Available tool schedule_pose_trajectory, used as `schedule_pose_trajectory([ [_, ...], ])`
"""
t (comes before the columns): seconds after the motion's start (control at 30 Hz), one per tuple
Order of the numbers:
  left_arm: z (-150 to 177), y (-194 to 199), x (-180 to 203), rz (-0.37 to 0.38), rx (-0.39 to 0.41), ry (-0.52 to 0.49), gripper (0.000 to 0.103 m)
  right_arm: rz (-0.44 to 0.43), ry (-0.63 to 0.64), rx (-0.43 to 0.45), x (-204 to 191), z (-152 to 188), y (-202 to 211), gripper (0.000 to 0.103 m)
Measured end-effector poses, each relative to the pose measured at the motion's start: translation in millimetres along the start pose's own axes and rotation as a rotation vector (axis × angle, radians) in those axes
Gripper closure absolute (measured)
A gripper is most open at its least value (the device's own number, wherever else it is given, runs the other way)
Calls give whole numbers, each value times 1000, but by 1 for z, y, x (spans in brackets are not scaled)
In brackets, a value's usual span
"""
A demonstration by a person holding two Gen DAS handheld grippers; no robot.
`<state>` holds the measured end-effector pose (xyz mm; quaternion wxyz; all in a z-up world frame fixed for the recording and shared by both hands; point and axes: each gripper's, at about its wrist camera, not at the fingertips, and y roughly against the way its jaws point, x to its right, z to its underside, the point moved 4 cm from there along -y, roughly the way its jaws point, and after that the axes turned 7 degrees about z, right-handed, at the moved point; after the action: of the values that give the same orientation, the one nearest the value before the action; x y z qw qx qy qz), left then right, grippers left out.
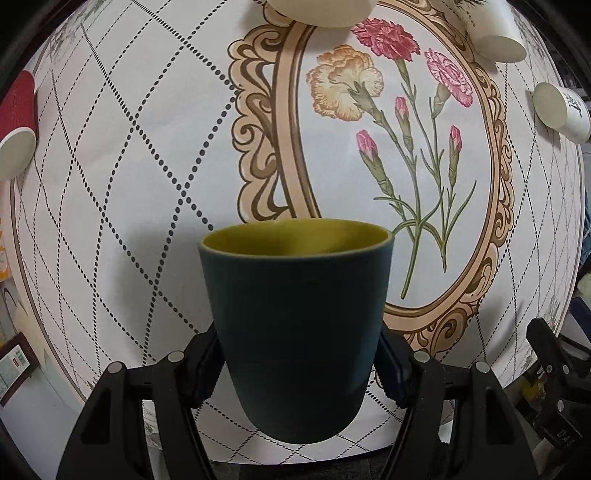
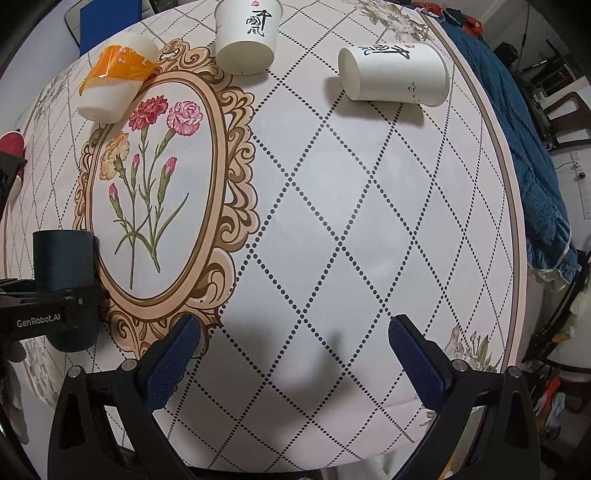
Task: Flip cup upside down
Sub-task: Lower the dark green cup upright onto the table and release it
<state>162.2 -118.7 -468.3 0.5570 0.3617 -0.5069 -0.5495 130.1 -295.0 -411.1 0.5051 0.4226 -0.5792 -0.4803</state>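
Observation:
A dark teal cup (image 1: 295,332) with a yellow-green inside fills the middle of the left wrist view, mouth up. My left gripper (image 1: 297,369) is shut on its lower body, one finger on each side. The same cup (image 2: 62,258) shows at the far left of the right wrist view, held in the left gripper (image 2: 48,317) above the table. My right gripper (image 2: 293,354) is open and empty over the patterned tablecloth (image 2: 332,221).
Several paper cups lie on their sides on the round table: a white one with an orange band (image 2: 114,83), two white ones with black calligraphy (image 2: 245,35) (image 2: 395,75), and a red one (image 1: 14,122) at the left. Chairs and blue fabric (image 2: 524,147) stand to the right.

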Motion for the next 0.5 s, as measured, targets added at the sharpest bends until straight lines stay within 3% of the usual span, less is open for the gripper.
schedule_pose_trajectory([
  [0.23,-12,-2,-28,48,-10,92,36,7,-1,7,-6,1,4,0],
  [0.5,-11,-5,-44,50,-7,104,36,11,1,14,-13,0,11,0],
])
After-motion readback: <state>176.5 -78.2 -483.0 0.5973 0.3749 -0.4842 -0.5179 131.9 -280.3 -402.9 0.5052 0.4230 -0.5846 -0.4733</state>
